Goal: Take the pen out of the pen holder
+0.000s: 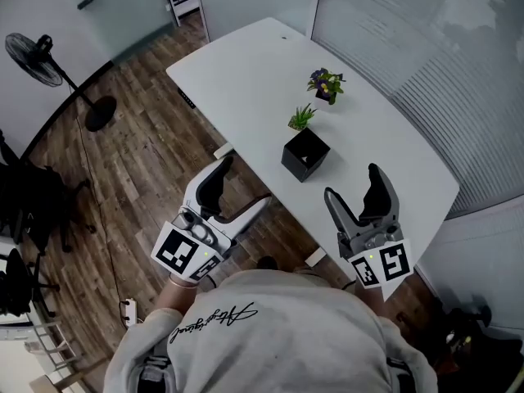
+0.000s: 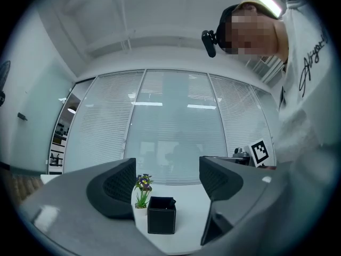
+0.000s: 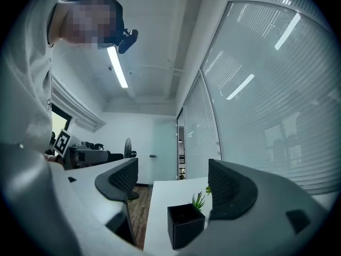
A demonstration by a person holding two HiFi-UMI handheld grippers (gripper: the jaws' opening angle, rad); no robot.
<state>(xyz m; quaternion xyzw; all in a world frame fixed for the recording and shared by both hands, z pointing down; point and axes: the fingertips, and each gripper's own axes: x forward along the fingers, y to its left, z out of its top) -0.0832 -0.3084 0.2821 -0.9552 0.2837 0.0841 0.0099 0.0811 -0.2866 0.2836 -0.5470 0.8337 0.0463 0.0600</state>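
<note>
Blk sq pen holder (image 1: 304,155) upright on white counter (image 1: 246,80), mouth up; pen inside not made out. L tongs (image 2: 166,170), R tongs (image 3: 171,170) both spread wide, nothing held.

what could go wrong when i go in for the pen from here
1. The small green potted plant stands close by the black square pen holder. Open jaws coming down wide may well knock it over.
2. No pen shows clearly above the holder's rim, so the jaws probably have to reach inside the narrow opening, and the holder could tip or lift along with the pen.
</note>
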